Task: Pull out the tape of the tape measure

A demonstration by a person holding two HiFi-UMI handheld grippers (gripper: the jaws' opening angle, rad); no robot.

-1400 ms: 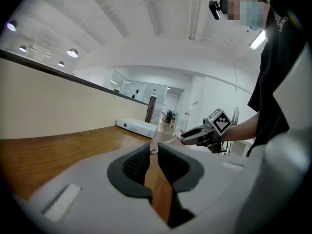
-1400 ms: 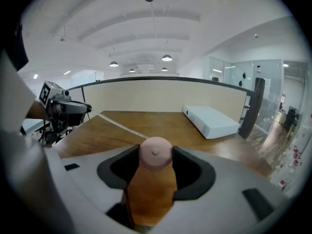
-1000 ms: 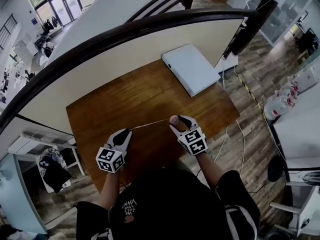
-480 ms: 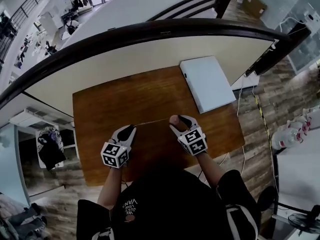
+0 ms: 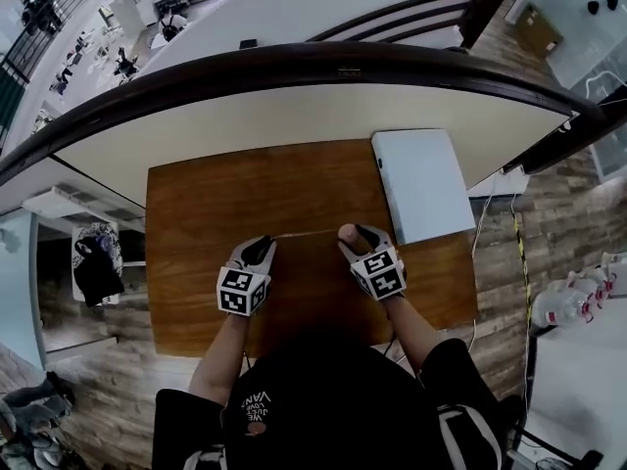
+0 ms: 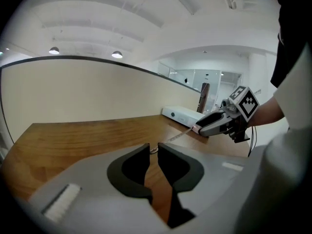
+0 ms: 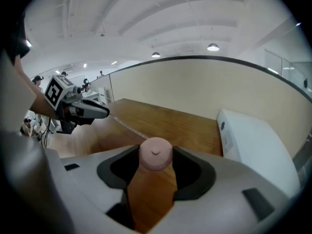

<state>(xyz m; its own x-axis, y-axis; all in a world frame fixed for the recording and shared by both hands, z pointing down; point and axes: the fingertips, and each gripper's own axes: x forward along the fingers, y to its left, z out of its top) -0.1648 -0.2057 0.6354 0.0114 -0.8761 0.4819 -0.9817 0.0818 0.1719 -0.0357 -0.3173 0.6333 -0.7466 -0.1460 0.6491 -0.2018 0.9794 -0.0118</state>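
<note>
Tape stretched between two grippers above a wooden table

Wooden table [image 5: 196,213] fills the middle of the head view, backed by a pale curved wall [image 5: 294,116], and a flat white box [image 5: 421,184] lies on its far right part. Over the near half, the right gripper [image 5: 355,235] has its jaws spread wide and clamped on the round pink tape measure [image 7: 156,154], which sits between the pads. The left gripper [image 5: 261,249], just to its left, has its jaws nearly together, pinching the free end of the thin tape [image 5: 306,233]. The tape runs in a straight line from one gripper to the other.
</note>
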